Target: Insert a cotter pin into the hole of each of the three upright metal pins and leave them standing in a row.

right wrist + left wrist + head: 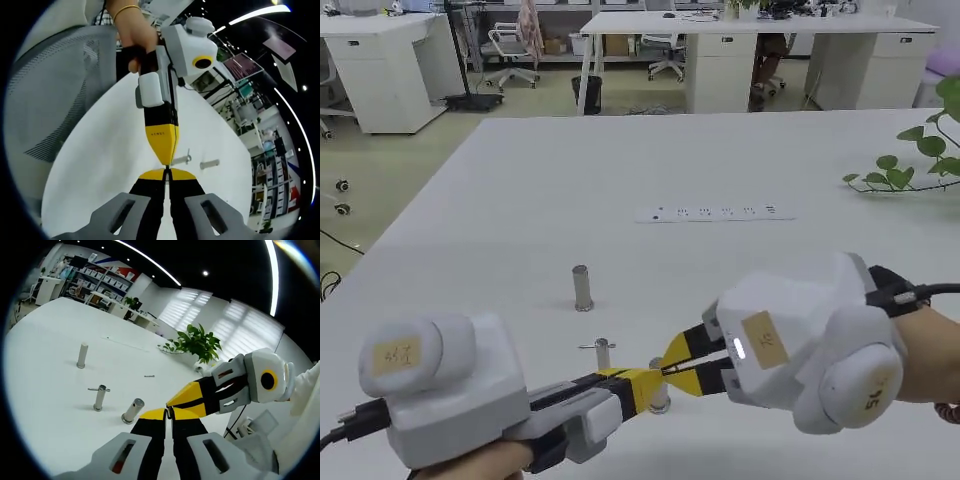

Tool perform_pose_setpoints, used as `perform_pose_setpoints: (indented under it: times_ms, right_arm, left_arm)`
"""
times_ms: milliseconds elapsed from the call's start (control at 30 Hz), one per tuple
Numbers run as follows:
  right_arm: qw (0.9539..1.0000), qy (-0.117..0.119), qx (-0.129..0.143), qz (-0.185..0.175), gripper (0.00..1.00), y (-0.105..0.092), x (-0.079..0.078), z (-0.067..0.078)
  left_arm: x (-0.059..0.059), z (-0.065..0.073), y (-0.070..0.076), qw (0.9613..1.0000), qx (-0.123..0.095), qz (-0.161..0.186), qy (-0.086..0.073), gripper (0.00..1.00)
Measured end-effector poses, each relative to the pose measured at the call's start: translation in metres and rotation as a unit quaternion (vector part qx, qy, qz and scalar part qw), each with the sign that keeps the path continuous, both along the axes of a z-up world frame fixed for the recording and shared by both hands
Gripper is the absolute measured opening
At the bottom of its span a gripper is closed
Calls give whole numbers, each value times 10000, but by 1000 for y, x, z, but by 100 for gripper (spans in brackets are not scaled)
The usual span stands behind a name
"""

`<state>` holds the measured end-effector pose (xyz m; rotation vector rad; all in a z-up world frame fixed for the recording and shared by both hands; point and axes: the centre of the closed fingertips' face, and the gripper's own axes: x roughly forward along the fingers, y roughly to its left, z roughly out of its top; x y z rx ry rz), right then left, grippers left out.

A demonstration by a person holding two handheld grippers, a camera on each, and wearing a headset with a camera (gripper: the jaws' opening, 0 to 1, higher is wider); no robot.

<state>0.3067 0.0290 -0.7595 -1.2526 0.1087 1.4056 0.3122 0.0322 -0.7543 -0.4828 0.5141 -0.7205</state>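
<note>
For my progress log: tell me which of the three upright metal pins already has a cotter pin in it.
The middle pin, between the far pin and the near pin: a thin cotter pin crosses its top. The other two are bare.

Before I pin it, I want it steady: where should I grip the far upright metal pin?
The far upright metal pin stands with room around it, so probably grip its round shaft low, above the flared base, jaws coming level from the near side.

nearest metal pin: mid-part hidden behind jaw tips | left hand-held gripper: cut by bottom edge
</note>
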Motion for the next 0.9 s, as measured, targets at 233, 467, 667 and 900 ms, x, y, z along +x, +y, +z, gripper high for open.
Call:
perform_pose_setpoints:
  times_ms: [233,467,667,900]
  right_arm:
    - [10000,57,2,-35,2,0,-1,0]
    - [9988,415,139,-229,3,0,-1,0]
    - [9935,995,375,-410,7,0,-8,1]
    - [9752,1882,751,-891,10,-5,-10,2]
  left_arm:
    - [-1,0,0,10000,18,-25,-47,1]
    - [-2,0,0,9998,84,-117,-153,0]
    - [-6,-2,0,9986,337,-252,-309,0]
    - [-10,-5,1,9958,635,-397,-519,0]
